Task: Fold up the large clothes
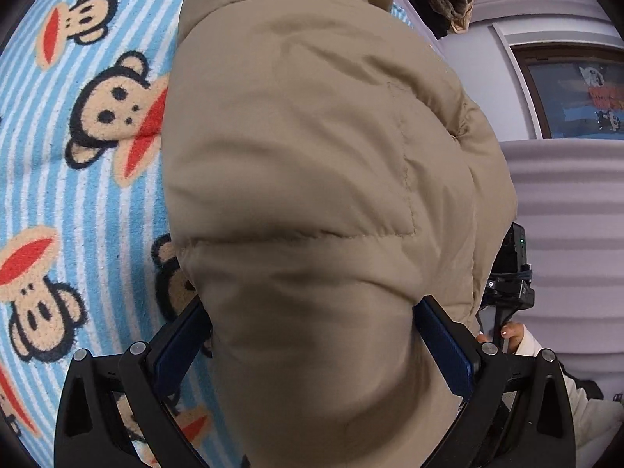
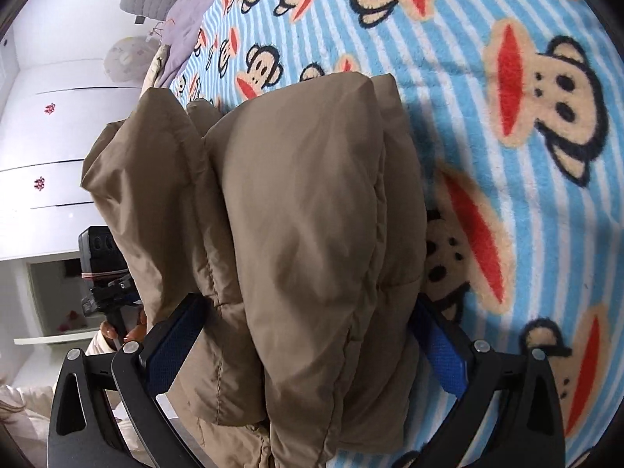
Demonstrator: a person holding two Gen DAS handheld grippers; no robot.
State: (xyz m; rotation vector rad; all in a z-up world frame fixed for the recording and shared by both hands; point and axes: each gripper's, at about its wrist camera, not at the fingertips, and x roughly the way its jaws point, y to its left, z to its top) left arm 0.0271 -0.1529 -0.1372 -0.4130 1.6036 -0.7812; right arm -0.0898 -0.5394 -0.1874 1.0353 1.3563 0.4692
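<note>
In the left wrist view, the left gripper point(image 1: 310, 335) is closed around a thick bunch of the tan puffer jacket point(image 1: 312, 148), its blue-padded fingers point(image 1: 444, 347) pressing the padded fabric from both sides, still fairly wide apart because of the bulk between them. The jacket rises from the jaws and fills the middle of the view, quilted seams crossing it. To the left lies a blue-and-white striped blanket point(image 1: 78, 202) printed with monkey faces. To the right, past the jacket's edge, the other hand-held device point(image 1: 507, 277) shows beside the garment, with the person's hand point(image 1: 514, 335) on its handle. Farther right is a pale ribbed wall and a dark framed panel point(image 1: 577, 93).

In the right wrist view, the right gripper point(image 2: 308, 335) likewise clamps a stack of folded jacket layers point(image 2: 296, 202), its blue pads point(image 2: 444, 355) squeezing the puffy folds from either side. The jacket stands in several thick layers between the fingers, and its far end lies against the monkey blanket point(image 2: 487, 78), which spreads to the right and far side. At the left, the left device point(image 2: 105, 273) sits beside the jacket's edge, a hand point(image 2: 124, 327) gripping it. White drawers point(image 2: 43, 179) lie beyond at far left, and a lilac garment point(image 2: 191, 11) lies at the blanket's far edge.
</note>
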